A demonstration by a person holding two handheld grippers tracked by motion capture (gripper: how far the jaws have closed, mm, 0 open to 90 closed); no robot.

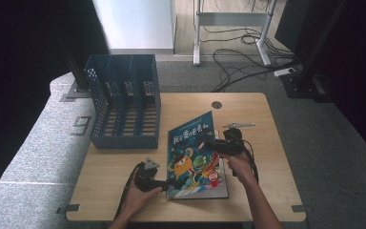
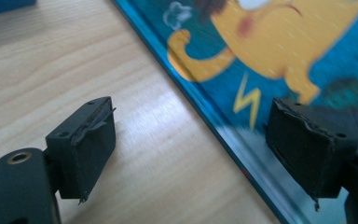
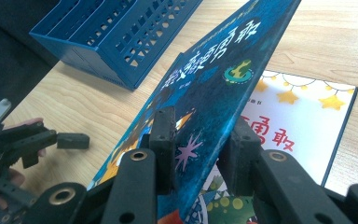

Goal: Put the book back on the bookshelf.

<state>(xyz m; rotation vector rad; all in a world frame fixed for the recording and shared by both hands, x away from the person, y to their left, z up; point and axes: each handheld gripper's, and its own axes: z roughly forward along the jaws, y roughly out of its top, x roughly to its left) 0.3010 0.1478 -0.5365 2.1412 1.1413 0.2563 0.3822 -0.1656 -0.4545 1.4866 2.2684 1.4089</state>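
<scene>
Cover (image 3: pixel 223 79) lifted — second book (image 3: pixel 303 116) beneath.

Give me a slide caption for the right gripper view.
Right gripper clamps the blue picture book's front cover, lifting it off a second book beside the blue file rack.

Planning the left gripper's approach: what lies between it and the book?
Bare tabletop: left gripper view shows wood between the open left gripper and the book edge.

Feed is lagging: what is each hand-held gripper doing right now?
Left hand-held gripper: open, straddling the picture book's edge, holding nothing.
Right hand-held gripper: shut on the book's lifted front cover.
</scene>
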